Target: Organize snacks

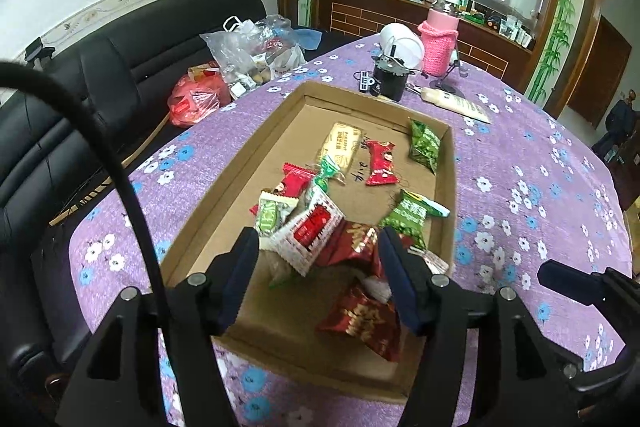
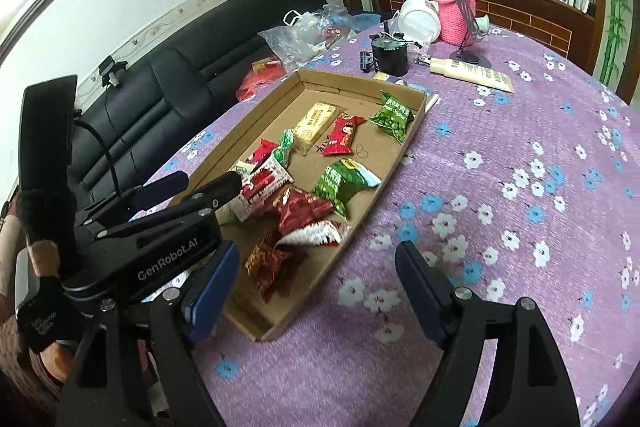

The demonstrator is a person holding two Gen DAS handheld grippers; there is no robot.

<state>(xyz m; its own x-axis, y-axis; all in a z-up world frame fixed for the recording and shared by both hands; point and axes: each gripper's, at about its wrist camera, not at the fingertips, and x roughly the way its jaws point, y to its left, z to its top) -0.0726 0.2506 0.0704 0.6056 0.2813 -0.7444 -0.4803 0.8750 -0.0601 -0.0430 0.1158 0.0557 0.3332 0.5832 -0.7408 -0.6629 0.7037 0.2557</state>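
Left gripper [image 1: 318, 251] over snacks, right gripper [image 2: 316, 267] over tablecloth [image 2: 520, 227]

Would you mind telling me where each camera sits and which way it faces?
Left wrist: on the left gripper above the cardboard tray, looking across its snacks; its own jaws show.
Right wrist: on the right gripper over the purple tablecloth, facing the tray; its jaws and the left gripper show.
Both share the tray.
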